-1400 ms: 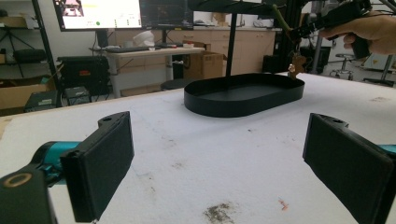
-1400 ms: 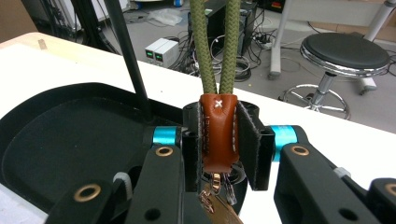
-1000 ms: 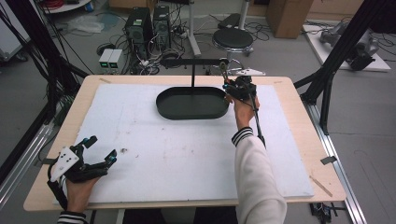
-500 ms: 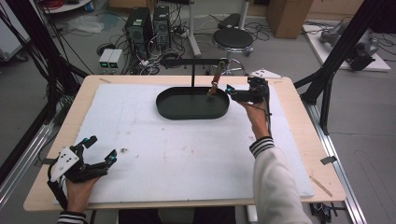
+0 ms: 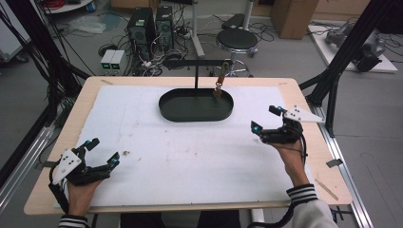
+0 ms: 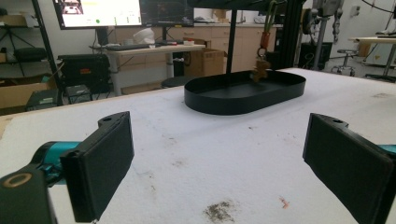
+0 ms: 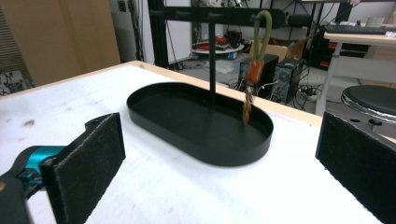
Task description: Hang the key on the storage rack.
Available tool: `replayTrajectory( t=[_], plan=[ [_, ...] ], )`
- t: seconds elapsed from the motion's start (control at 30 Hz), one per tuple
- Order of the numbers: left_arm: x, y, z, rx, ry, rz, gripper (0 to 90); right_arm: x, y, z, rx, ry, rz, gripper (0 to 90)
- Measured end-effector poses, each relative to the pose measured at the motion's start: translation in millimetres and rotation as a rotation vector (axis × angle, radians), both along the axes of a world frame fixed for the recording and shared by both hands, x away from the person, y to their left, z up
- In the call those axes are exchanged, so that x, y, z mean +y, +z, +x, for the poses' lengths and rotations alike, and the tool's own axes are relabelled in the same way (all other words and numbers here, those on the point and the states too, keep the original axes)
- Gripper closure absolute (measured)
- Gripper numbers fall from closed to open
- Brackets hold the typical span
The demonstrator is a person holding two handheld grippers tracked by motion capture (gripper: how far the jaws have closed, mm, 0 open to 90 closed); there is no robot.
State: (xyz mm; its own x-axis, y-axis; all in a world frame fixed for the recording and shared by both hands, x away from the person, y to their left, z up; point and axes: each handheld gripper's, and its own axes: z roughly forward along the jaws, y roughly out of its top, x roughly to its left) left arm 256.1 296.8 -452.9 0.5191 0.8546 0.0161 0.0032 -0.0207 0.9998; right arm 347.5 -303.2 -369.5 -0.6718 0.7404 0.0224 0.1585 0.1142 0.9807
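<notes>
A black oval tray (image 5: pixel 166 110) (image 6: pixel 224 100) (image 7: pixel 154 119) sits at the far middle of the white-covered table, with a black T-shaped stand (image 5: pixel 196 71) (image 7: pixel 212 51) rising from it. A keychain (image 5: pixel 219 85) (image 7: pixel 252 70) (image 6: pixel 261 65) on an olive loop hangs from the stand's right arm, its brown charm dangling over the tray. My right gripper (image 5: pixel 264 118) is open and holds nothing, at the right of the table, well clear of the tray. My left gripper (image 5: pixel 102 152) rests open near the front left corner, also holding nothing.
The table's wooden edges (image 5: pixel 190 206) frame a stained white sheet (image 5: pixel 190 152). A black frame post (image 5: pixel 332 76) stands close to the right gripper. Computers, cables and a stool (image 5: pixel 236 40) lie on the floor beyond the table.
My right gripper has let go of the keychain, which now hangs on the stand, and has pulled back toward the near right side of the table. The left gripper has stayed still.
</notes>
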Motion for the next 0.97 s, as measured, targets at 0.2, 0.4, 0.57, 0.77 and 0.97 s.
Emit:
replayTrajectory(
  t=[0.2, 0.4, 0.57, 0.77, 0.97],
  plan=[
    [0.1, 0.0, 0.2, 0.003, 0.000, 0.002, 9.2, -6.6, -28.7, -19.8, -0.040, 0.006, 0.018, 0.3],
    [-0.2, -0.1, -0.2, -0.002, 0.001, 0.001, 9.2, -11.7, -52.9, -42.4, -0.126, -0.036, 0.050, 0.3],
    [-0.1, -0.1, -0.1, 0.000, 0.002, -0.001, 9.2, -16.9, -67.7, -53.9, -0.182, -0.042, 0.094, 0.3],
    [-0.5, 0.1, 0.3, 0.005, 0.004, 0.006, 9.2, -21.0, -83.6, -51.6, -0.138, -0.025, 0.101, 0.3],
    [0.0, -0.1, 0.1, 0.002, 0.004, 0.002, 9.2, -20.0, -83.8, -54.1, -0.152, -0.049, 0.102, 0.4]
  ],
)
